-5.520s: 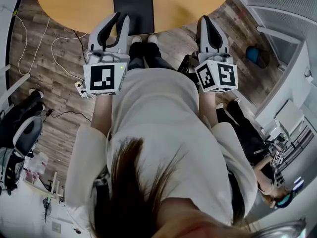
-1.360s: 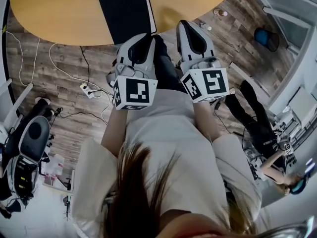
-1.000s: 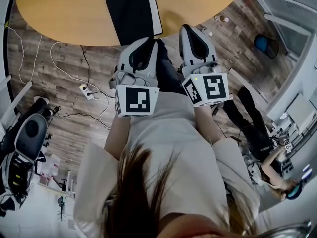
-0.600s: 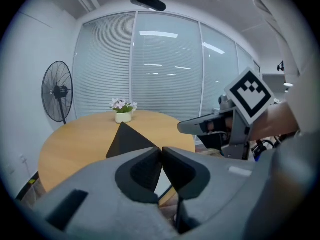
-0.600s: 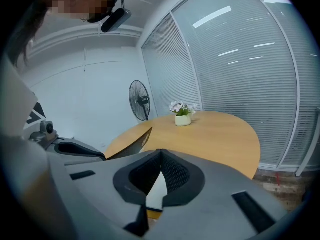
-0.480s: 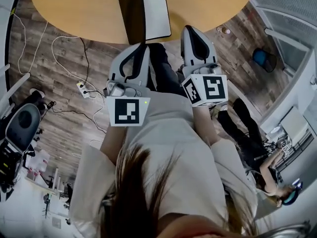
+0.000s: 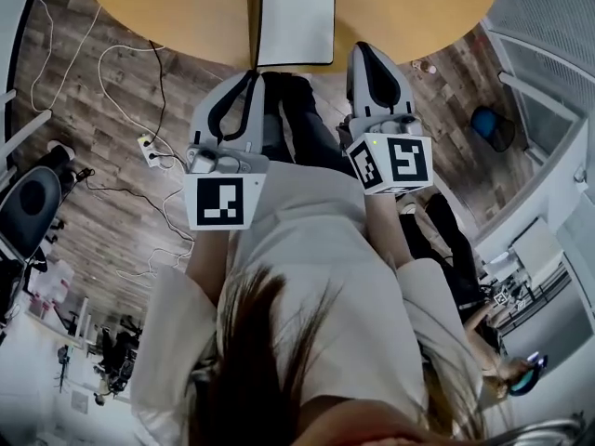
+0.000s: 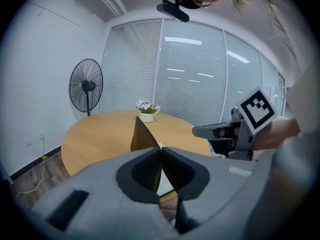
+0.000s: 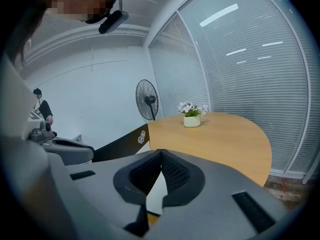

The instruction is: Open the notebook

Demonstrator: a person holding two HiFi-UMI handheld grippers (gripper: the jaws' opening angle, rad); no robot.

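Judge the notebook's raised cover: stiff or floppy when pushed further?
Probably stiff: the cover stands flat and straight-edged, pinched at one edge by the left gripper. Standing near upright over the white page, it could tip either way if released.

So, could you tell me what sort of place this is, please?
Probably an office meeting room: a round wooden table, glass partitions with blinds, and a standing fan.

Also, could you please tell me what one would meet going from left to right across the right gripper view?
left claw → notebook cover, raised on edge → standing fan → flower pot → window blinds
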